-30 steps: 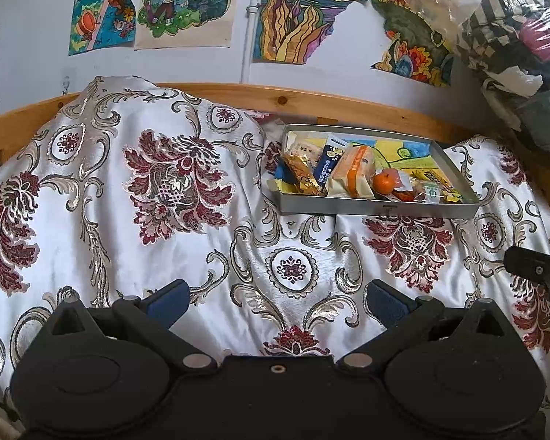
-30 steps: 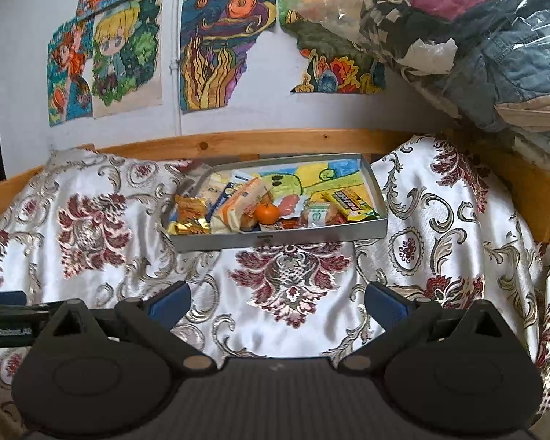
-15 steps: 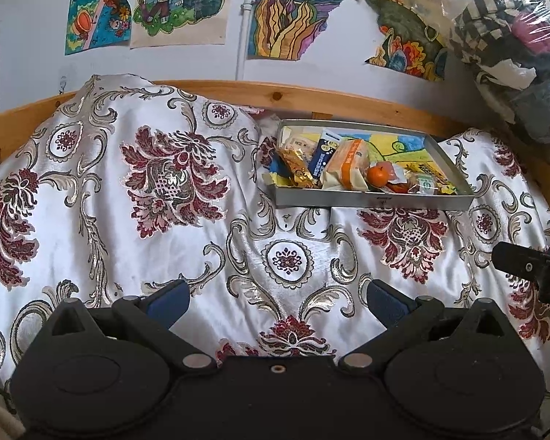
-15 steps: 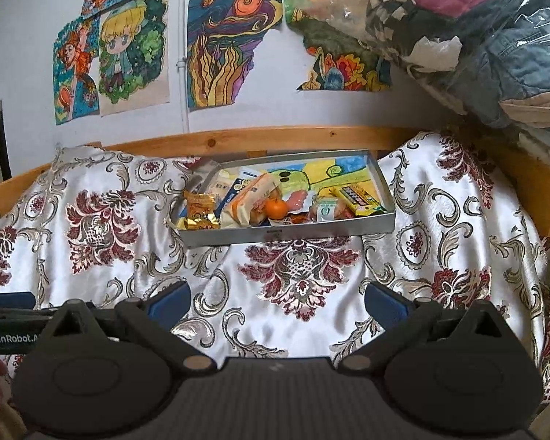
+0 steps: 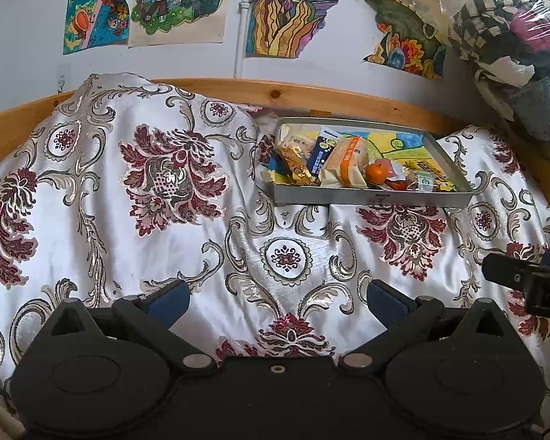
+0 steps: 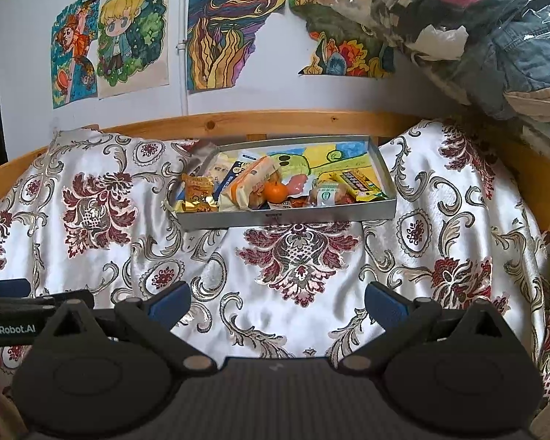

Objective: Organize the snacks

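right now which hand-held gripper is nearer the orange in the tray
Right, though narrowly. The right hand-held gripper faces the orange nearly head-on; the left hand-held gripper sits back and off to its left.

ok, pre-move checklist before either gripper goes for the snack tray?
1. Left gripper open, nothing held: ok.
2. Right gripper open, nothing held: ok.
3. Path over the bedspread to the tray free of objects: ok.
4. Tray level on the soft cloth: cannot tell.
5. Orange exposed on top for a grasp: ok.
6. Snacks packed loosely enough for fingers to enter: not ok, wrappers overlap.
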